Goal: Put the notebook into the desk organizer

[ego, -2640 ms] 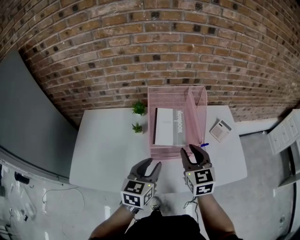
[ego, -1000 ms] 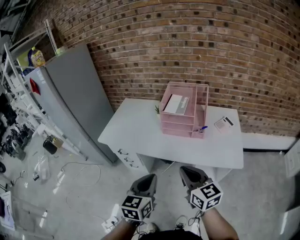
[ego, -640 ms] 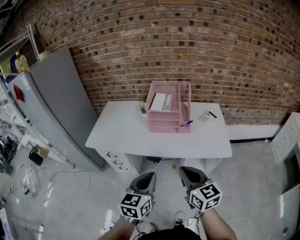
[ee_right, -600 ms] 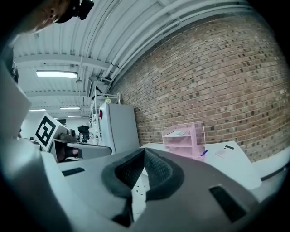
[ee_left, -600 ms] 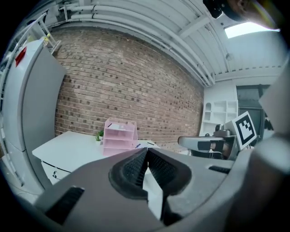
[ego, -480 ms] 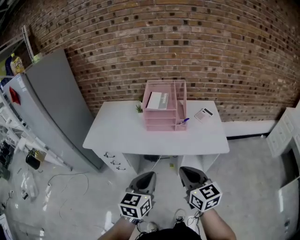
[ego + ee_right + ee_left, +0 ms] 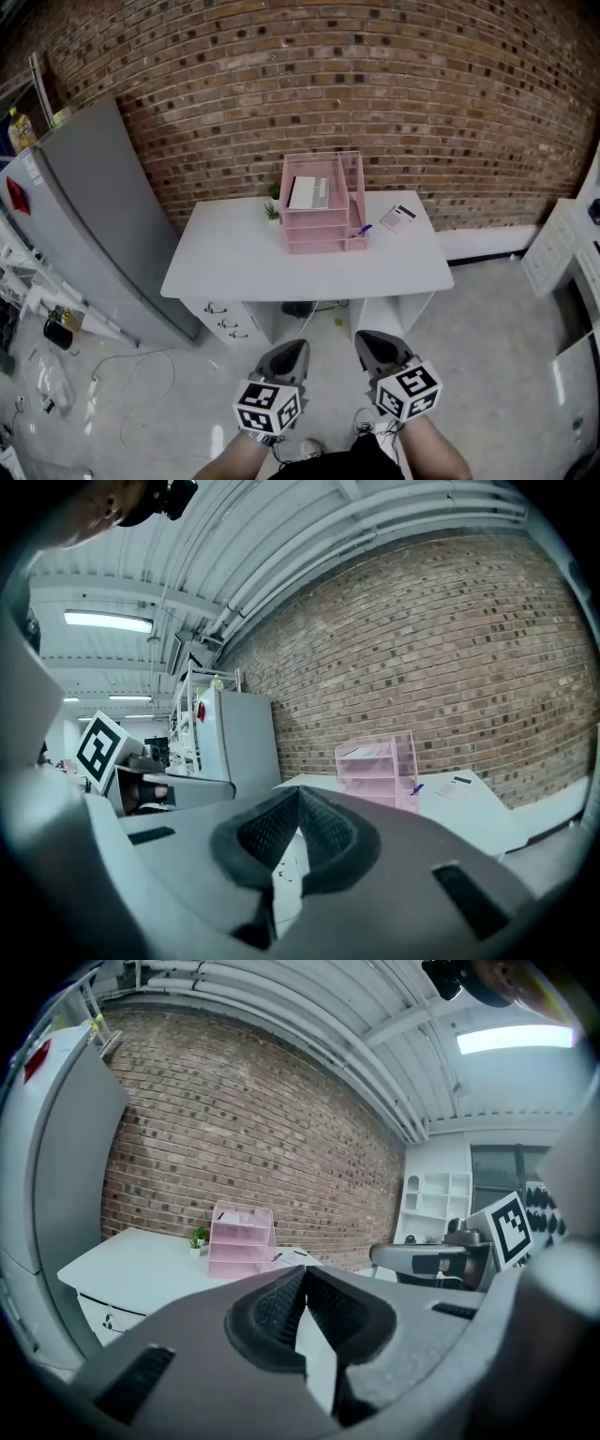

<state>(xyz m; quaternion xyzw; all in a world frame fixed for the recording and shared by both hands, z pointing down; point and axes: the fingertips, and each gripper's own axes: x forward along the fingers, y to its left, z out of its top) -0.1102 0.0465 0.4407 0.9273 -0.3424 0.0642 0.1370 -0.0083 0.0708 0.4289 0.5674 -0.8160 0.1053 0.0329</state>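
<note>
Head view: notebook (image 7: 309,192) lies flat in the organizer's (image 7: 323,234) top tray on the surface (image 7: 253,272), so we judge the task done. Left tool (image 7: 289,349) and right tool (image 7: 373,339) hang low, well apart from it. Left gripper view: left tool clenched, empty, likely idle. Right gripper view: right tool clenched, empty too.

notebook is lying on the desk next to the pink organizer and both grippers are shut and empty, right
Not quite. The notebook lies in the top tray of the pink organizer, not on the desk beside it, as the head view shows. The rest holds: the left gripper and the right gripper are both shut and empty.
</note>
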